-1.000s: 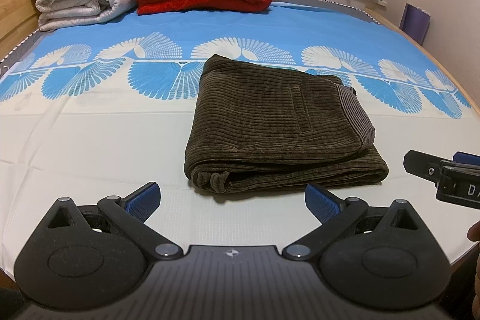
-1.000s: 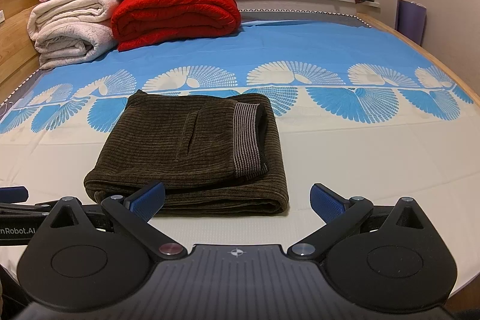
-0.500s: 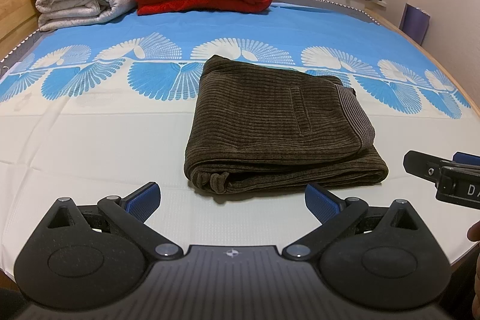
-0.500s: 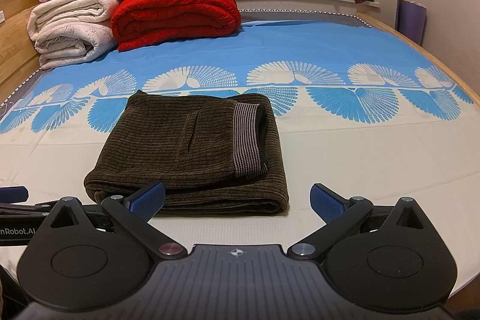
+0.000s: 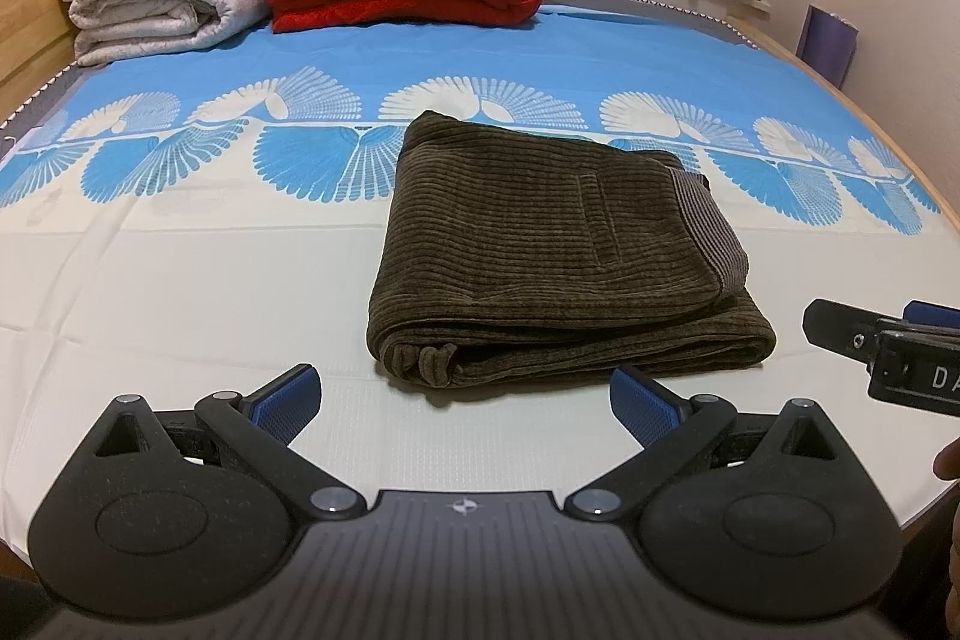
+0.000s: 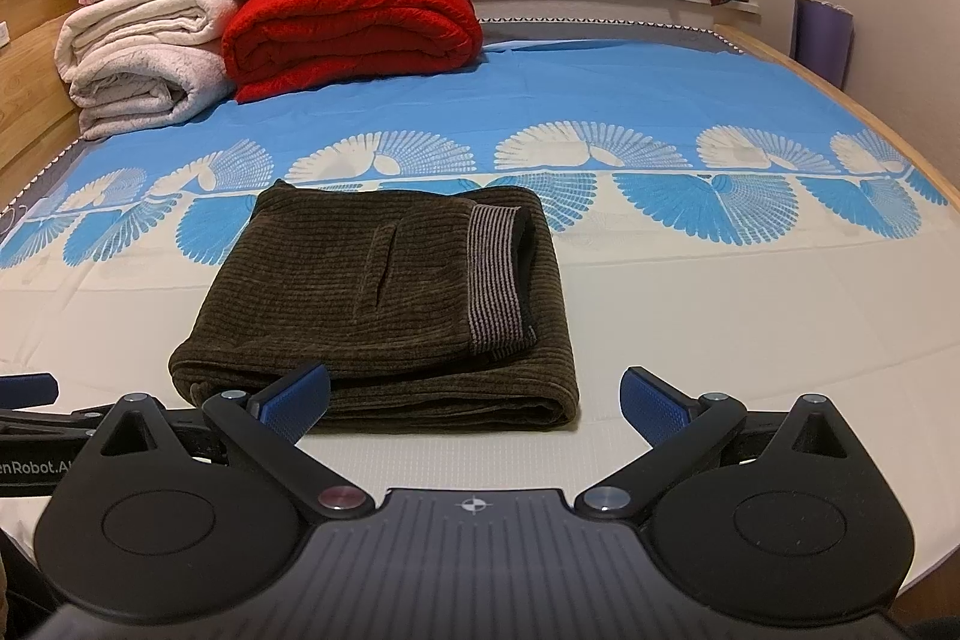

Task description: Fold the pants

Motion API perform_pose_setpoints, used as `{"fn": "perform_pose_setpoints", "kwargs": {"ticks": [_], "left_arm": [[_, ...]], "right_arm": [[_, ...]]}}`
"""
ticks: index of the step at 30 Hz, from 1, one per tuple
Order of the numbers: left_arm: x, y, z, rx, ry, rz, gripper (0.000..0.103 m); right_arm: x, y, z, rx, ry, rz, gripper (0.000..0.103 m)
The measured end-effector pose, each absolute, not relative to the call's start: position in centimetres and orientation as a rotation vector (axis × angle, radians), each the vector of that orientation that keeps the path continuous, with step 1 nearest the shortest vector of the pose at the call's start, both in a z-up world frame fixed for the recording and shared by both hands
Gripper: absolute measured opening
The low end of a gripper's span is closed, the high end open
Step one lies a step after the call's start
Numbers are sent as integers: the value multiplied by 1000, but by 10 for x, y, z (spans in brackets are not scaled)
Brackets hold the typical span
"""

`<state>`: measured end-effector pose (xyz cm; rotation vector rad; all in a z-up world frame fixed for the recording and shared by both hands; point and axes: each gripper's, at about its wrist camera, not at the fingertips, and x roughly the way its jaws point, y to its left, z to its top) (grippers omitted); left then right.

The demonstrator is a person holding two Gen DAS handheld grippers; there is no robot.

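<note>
Folded pants [image 5: 558,256] lie on the bed [image 5: 180,280] — at twelve o'clock. Left gripper [image 5: 465,400] and right gripper [image 6: 474,400] gape wide — empty.

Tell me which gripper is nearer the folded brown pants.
Right, narrowly. The right gripper has its left fingertip overlapping the pants' near edge; the left gripper sits just short of it. Both open.
</note>
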<state>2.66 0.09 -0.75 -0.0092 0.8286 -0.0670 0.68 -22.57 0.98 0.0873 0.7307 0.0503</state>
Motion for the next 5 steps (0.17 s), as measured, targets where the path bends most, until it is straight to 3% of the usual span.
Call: {"fn": "perform_pose_setpoints", "kwargs": {"ticks": [5], "left_arm": [[26, 1, -8, -5, 826, -71, 103]], "right_arm": [[8, -228, 10, 92, 733, 48, 102]]}}
